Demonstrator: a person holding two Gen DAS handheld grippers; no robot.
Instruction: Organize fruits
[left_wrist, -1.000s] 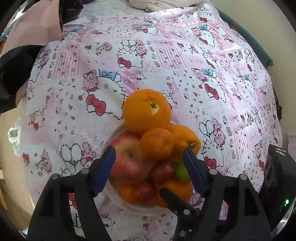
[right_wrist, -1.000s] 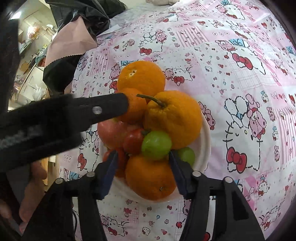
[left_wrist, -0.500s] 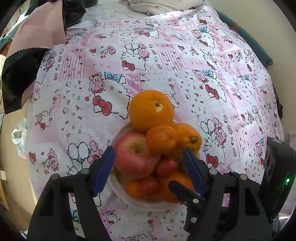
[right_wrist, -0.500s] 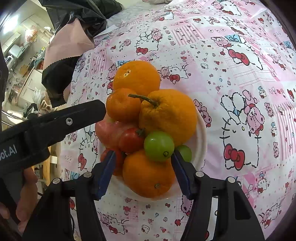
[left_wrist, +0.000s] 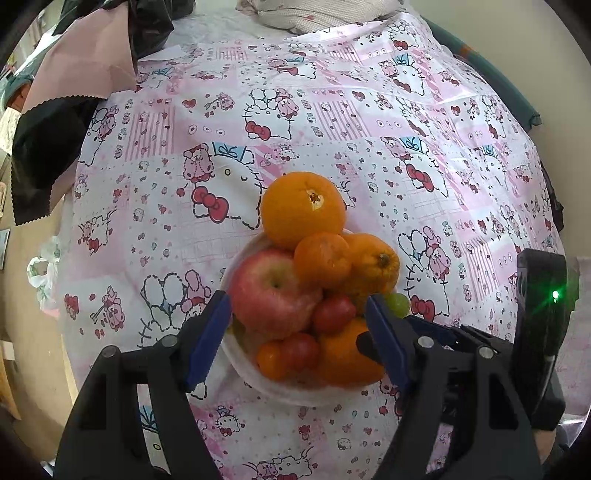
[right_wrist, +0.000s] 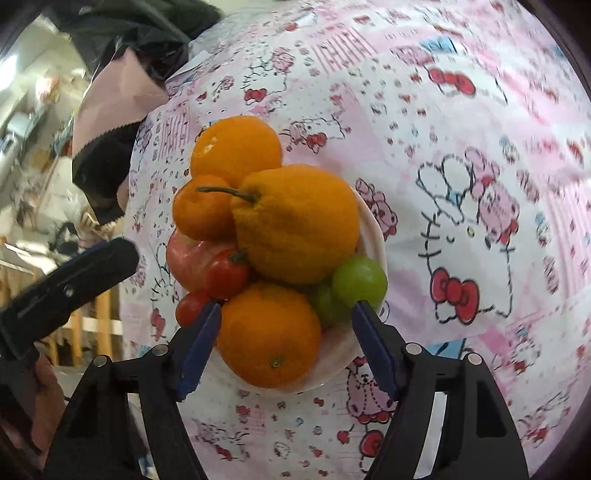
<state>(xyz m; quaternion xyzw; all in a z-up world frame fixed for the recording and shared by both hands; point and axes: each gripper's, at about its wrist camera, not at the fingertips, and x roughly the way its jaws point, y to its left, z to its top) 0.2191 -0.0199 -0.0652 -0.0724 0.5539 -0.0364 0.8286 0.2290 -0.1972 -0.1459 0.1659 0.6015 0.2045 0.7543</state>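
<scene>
The right gripper (right_wrist: 286, 319) has just been opening; its fingers stand apart beside the nearest orange (right_wrist: 268, 334), not pressing it. The left gripper (left_wrist: 297, 314) hangs with fingers apart over the apple (left_wrist: 273, 291). All the fruit is heaped on a white plate (right_wrist: 373, 236) on the pink patterned worktop cloth (left_wrist: 332, 122).

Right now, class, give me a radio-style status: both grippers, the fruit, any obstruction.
Left gripper open, empty. Right gripper jaws just opening, astride near orange, not gripping. Fruit heaped on white plate. Nothing blocking.
</scene>
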